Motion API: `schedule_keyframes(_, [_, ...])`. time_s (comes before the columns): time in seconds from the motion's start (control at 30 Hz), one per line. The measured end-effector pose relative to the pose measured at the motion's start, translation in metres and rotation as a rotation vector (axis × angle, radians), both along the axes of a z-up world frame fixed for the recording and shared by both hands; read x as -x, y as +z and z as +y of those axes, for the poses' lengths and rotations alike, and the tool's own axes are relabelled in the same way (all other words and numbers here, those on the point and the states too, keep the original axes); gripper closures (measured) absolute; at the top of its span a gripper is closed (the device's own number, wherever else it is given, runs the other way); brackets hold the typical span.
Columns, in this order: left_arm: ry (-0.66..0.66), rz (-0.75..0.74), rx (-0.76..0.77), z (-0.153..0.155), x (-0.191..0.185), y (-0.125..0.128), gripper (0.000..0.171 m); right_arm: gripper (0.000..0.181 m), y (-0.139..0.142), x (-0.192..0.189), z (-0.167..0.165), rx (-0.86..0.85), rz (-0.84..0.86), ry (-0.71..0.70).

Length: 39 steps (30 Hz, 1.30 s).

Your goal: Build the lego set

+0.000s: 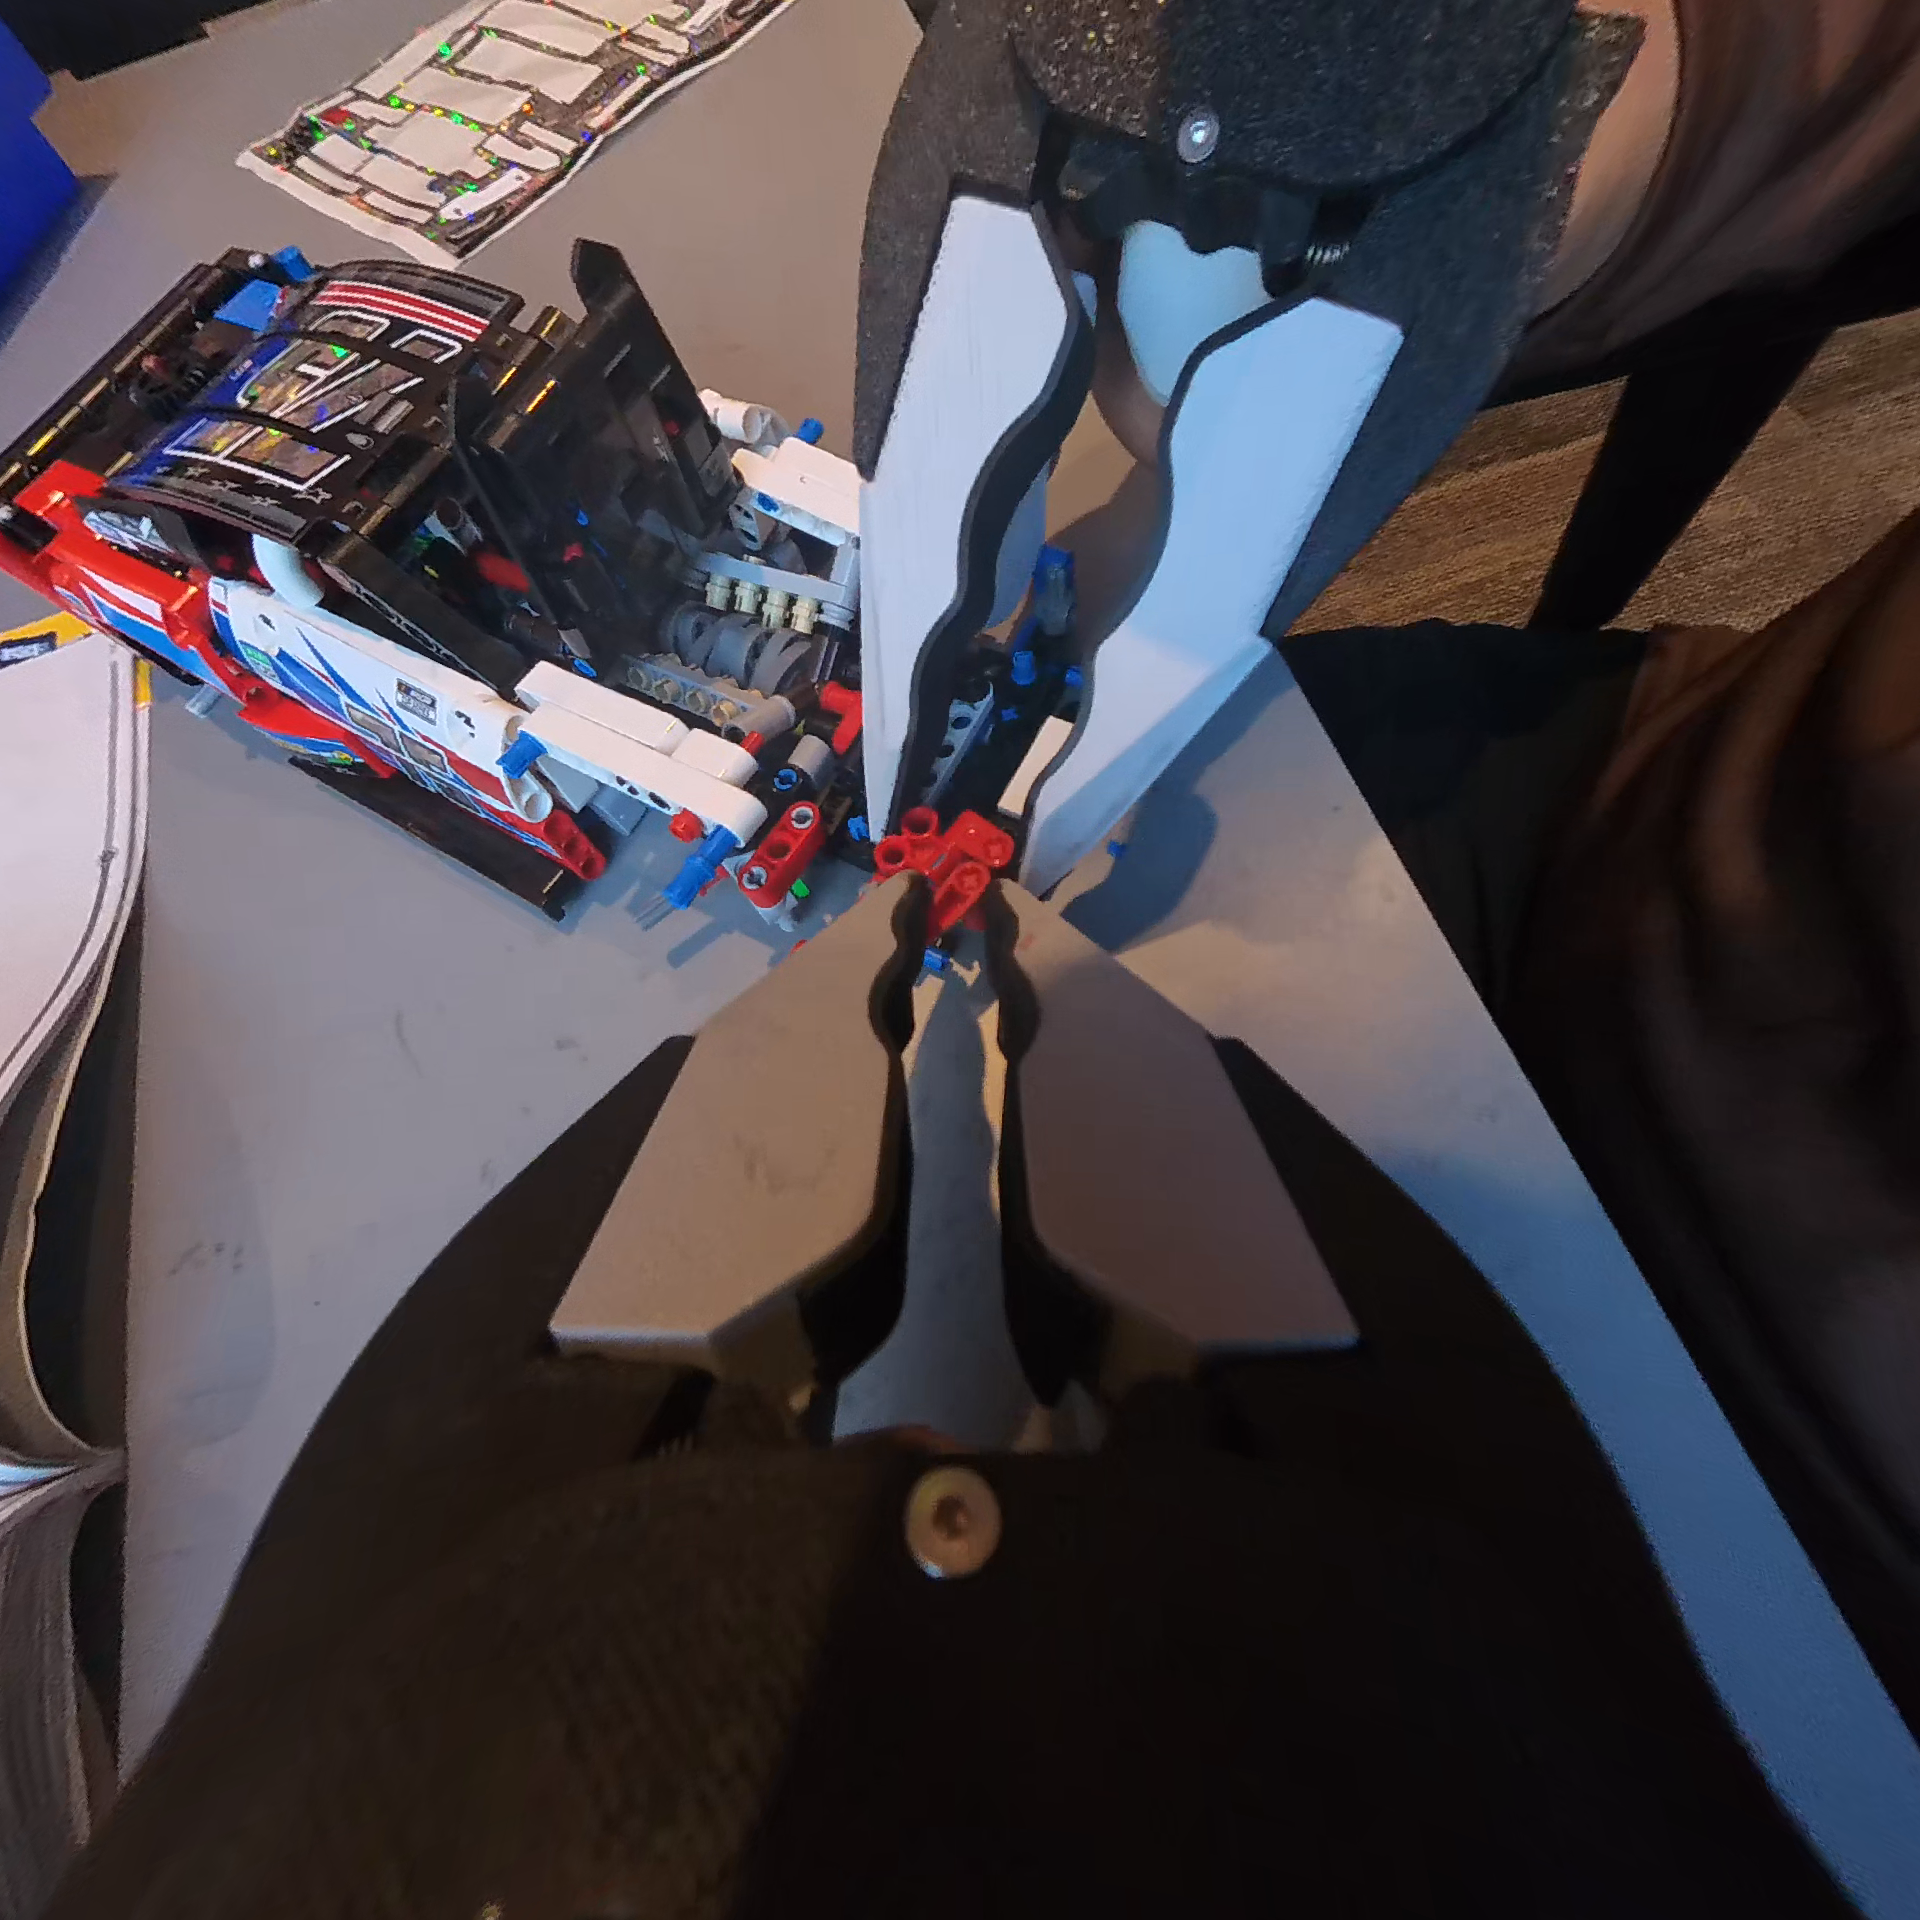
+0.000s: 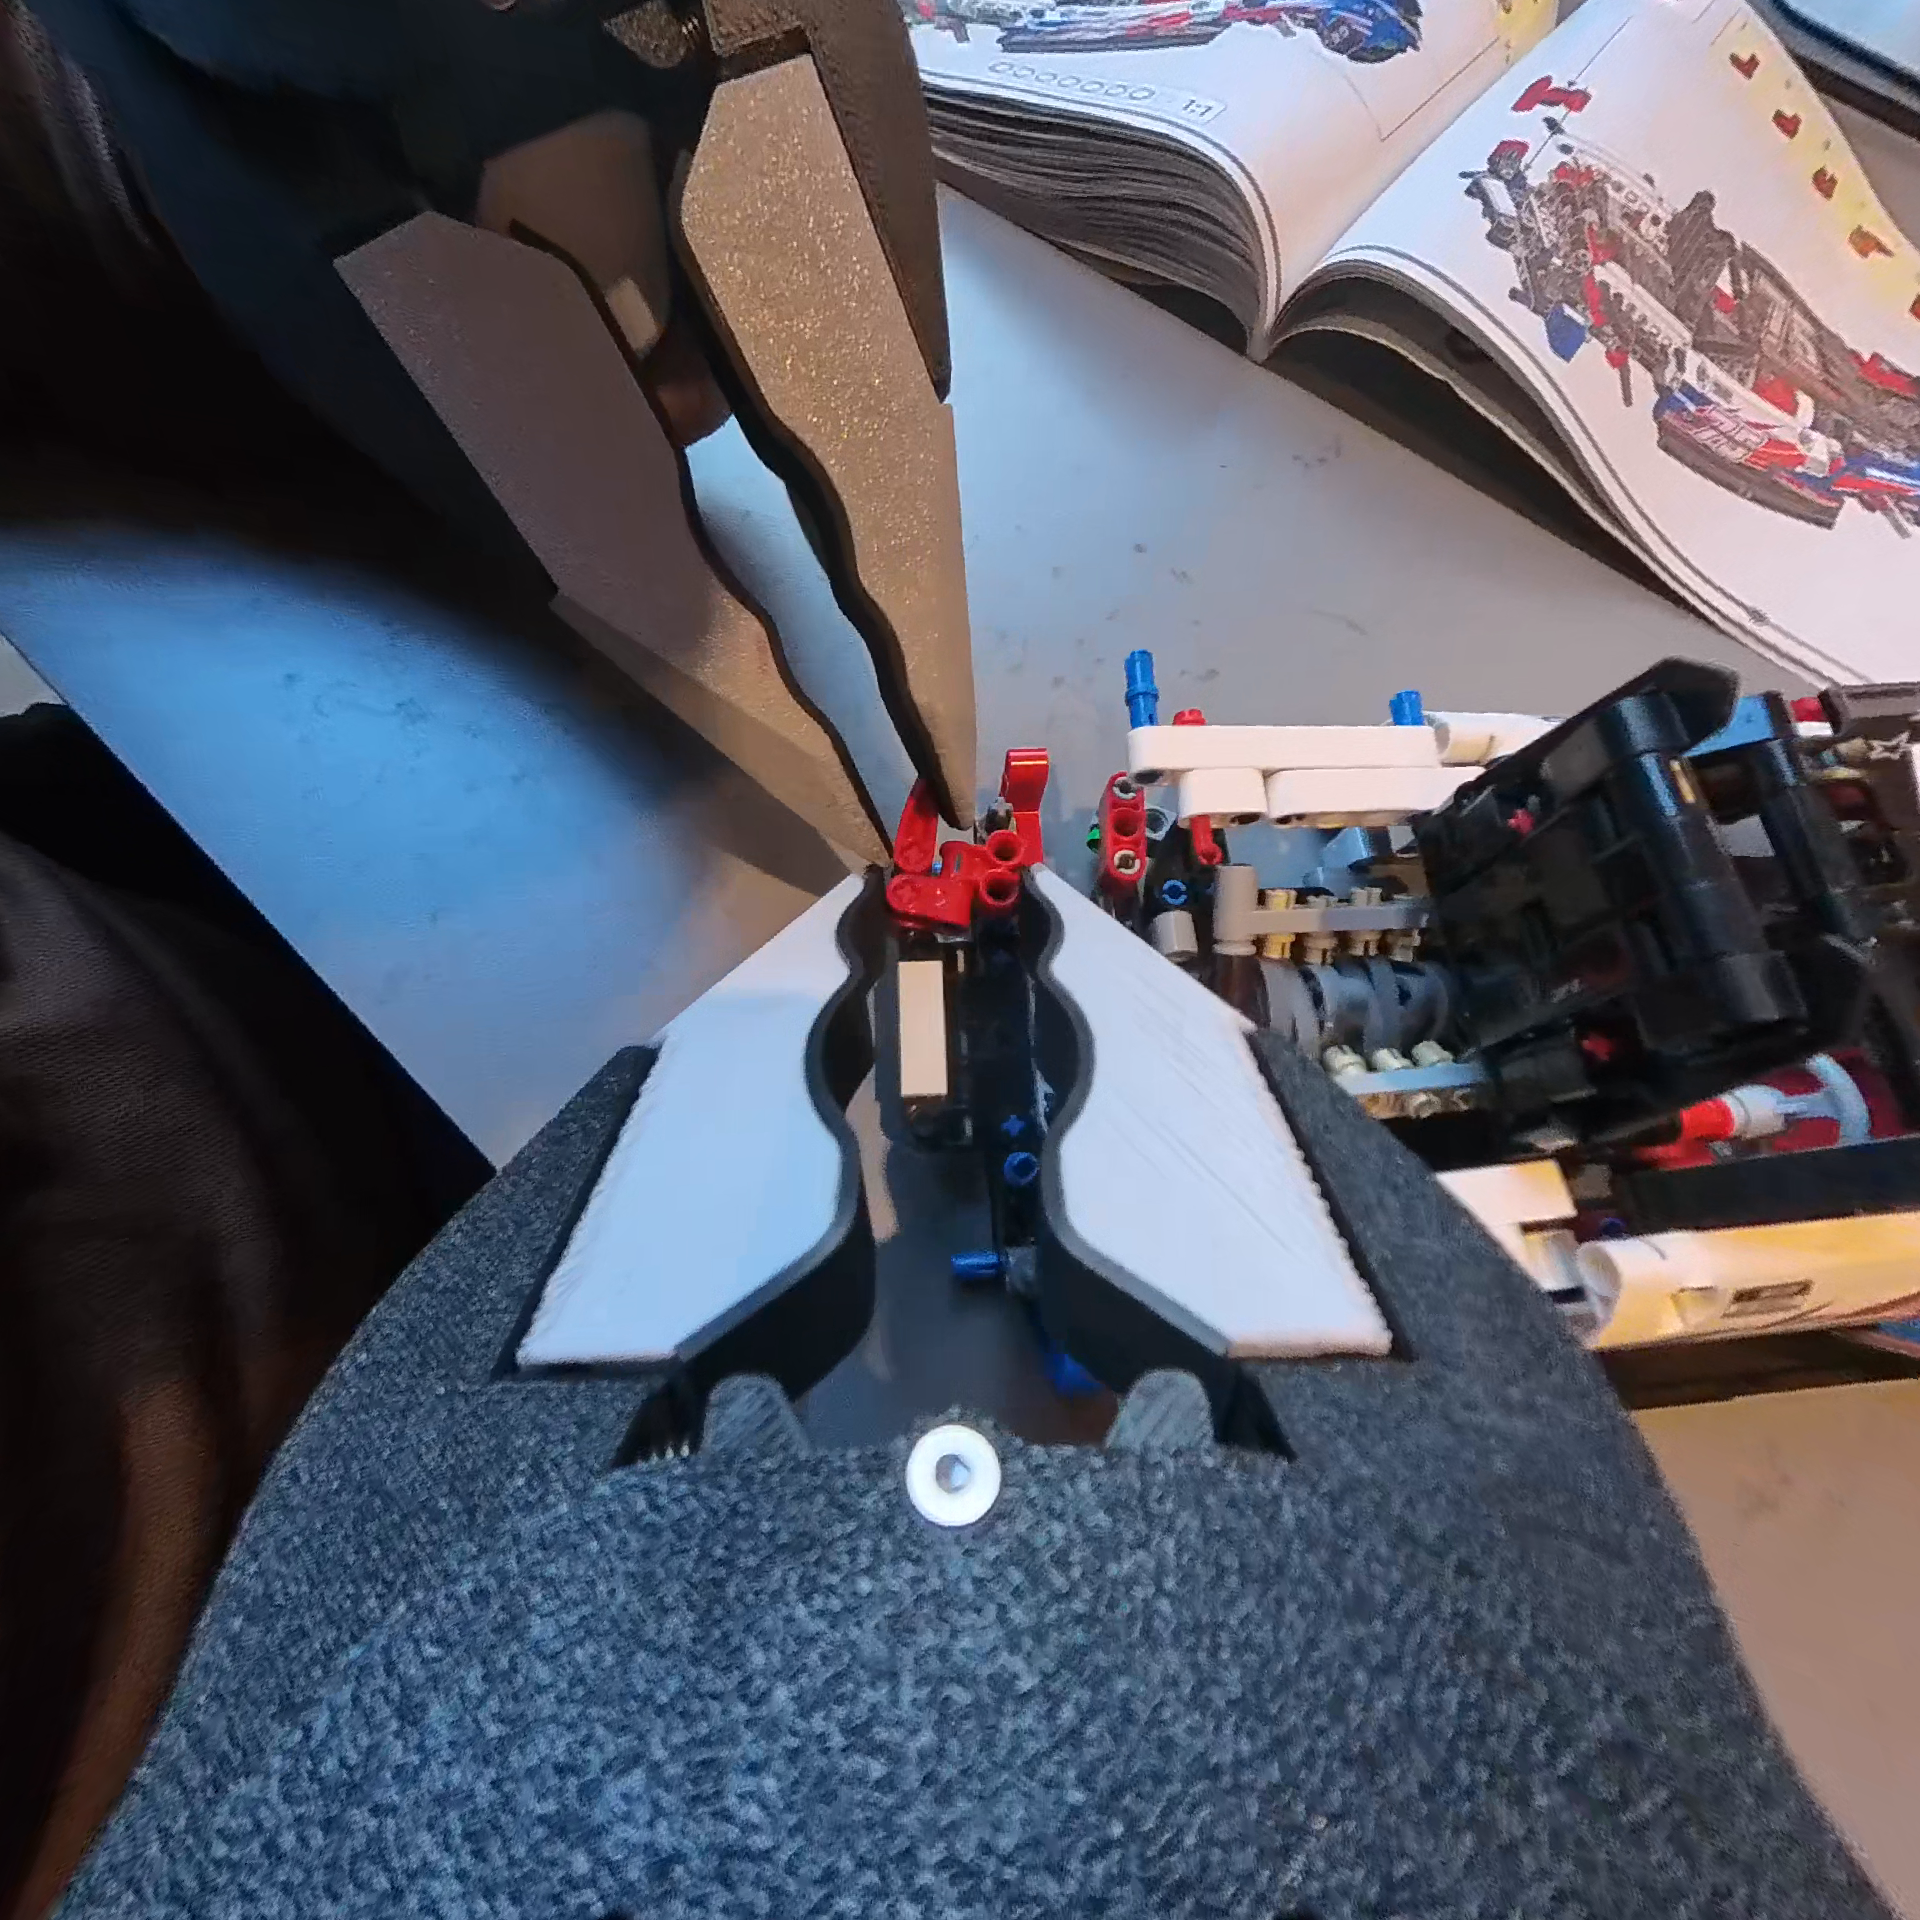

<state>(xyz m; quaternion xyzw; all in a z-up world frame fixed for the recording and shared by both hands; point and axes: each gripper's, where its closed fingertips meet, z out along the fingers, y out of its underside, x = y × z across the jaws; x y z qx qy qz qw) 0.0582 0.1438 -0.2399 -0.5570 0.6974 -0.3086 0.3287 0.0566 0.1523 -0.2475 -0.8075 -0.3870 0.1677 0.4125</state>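
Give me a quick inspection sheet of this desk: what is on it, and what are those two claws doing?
Surface: grey table, scuffed.
Job's things: part-built toy car; black sub-assembly with red pieces at its end.
Clutter: open instruction book; sticker sheet.
Grippers: left tool pinches the red pieces; right tool clamps the black sub-assembly.
Cables: nothing seen.
Surroundings: blue box; brown floor; person's dark clothing.

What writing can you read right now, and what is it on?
Car: lettered stickers on roof and side; wording not copied.
Sticker sheet: mostly peeled, nothing legible.
Booklet: small print and figures on open pages; not copied.
Red piece, black piece: no writing.
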Motion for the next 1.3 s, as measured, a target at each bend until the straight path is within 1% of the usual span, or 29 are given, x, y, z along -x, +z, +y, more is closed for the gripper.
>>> schedule_keyframes(0.17, [-0.052,0.01,-0.018,-0.002,-0.001,-0.001,0.166,0.155,-0.001,0.0,-0.001,0.018,0.014,0.0])
schedule_keyframes(0.37, [-0.123,0.062,-0.034,-0.003,-0.005,-0.001,0.167,0.155,-0.002,-0.004,-0.002,0.022,0.004,-0.01])
schedule_keyframes(0.47, [-0.147,0.066,-0.032,-0.005,-0.008,0.0,0.168,0.149,-0.001,-0.004,-0.004,0.029,0.008,-0.007])
schedule_keyframes(0.53, [-0.155,0.059,-0.024,-0.006,-0.01,0.003,0.168,0.146,-0.001,-0.005,-0.006,0.015,0.001,-0.006])
schedule_keyframes(0.67, [-0.145,0.056,-0.019,-0.003,-0.012,0.002,0.168,0.148,0.002,-0.012,-0.006,-0.044,-0.041,-0.031])
schedule_keyframes(0.83, [-0.157,0.055,-0.005,-0.007,-0.013,0.002,0.169,0.15,0.004,-0.017,-0.009,-0.096,-0.084,-0.037])
schedule_keyframes(0.93, [-0.16,0.059,-0.014,-0.008,-0.014,0.001,0.169,0.153,0.006,-0.017,-0.012,-0.156,-0.142,-0.002])
schedule_keyframes(1.0, [-0.165,0.063,-0.021,-0.009,-0.014,0.0,0.169,0.15,0.002,-0.018,-0.014,-0.16,-0.176,0.019])
schedule_keyframes(1.1, [-0.174,0.067,-0.022,-0.01,-0.016,0.001,0.169,0.151,0.005,-0.018,-0.014,-0.196,-0.21,0.047])
schedule_keyframes(1.17, [-0.179,0.069,-0.021,-0.01,-0.016,0.001,0.169,0.151,0.005,-0.015,-0.016,-0.204,-0.227,0.085])
schedule_keyframes(1.27, [-0.178,0.068,-0.014,-0.01,-0.017,0.001,0.169,0.152,0.001,-0.017,-0.015,-0.21,-0.276,0.106])
schedule_keyframes(1.3, [-0.178,0.063,-0.005,-0.01,-0.018,0.001,0.169,0.154,0.001,-0.018,-0.015,-0.207,-0.285,0.107])
